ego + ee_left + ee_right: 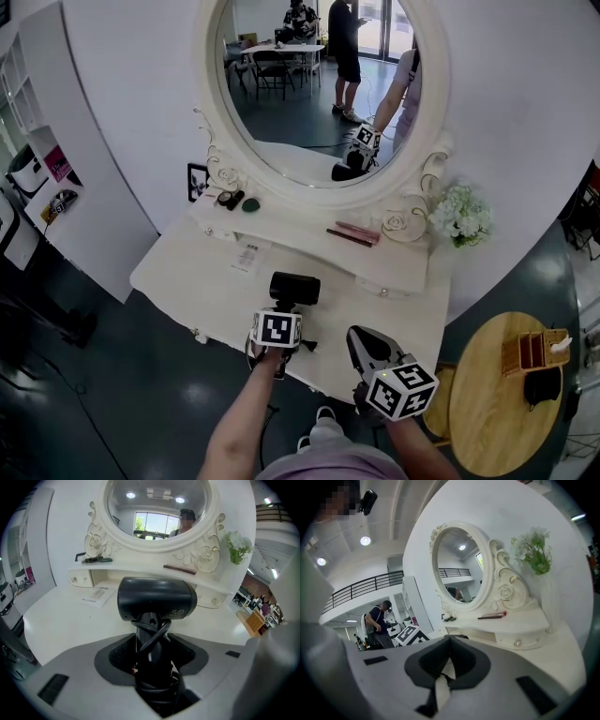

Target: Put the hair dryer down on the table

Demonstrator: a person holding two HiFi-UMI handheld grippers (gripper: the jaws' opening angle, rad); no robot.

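A black hair dryer (294,287) with its cord wound round the handle is gripped by the handle in my left gripper (282,311). Its head points sideways over the front part of the white dressing table (183,272). In the left gripper view the hair dryer (157,599) fills the middle, and the left gripper (152,644) has both jaws pressed against the handle. I cannot tell whether the dryer touches the tabletop. My right gripper (360,341) hovers at the table's front edge, to the right of the dryer. The right gripper (448,645) is shut with nothing in it.
An oval mirror (319,84) rises behind a raised shelf (309,234) bearing a pink item (358,232) and small dark things. A paper leaflet (250,254) lies on the table. White flowers (461,214) stand at the right. A round wooden side table (492,412) is lower right, white shelving (37,169) left.
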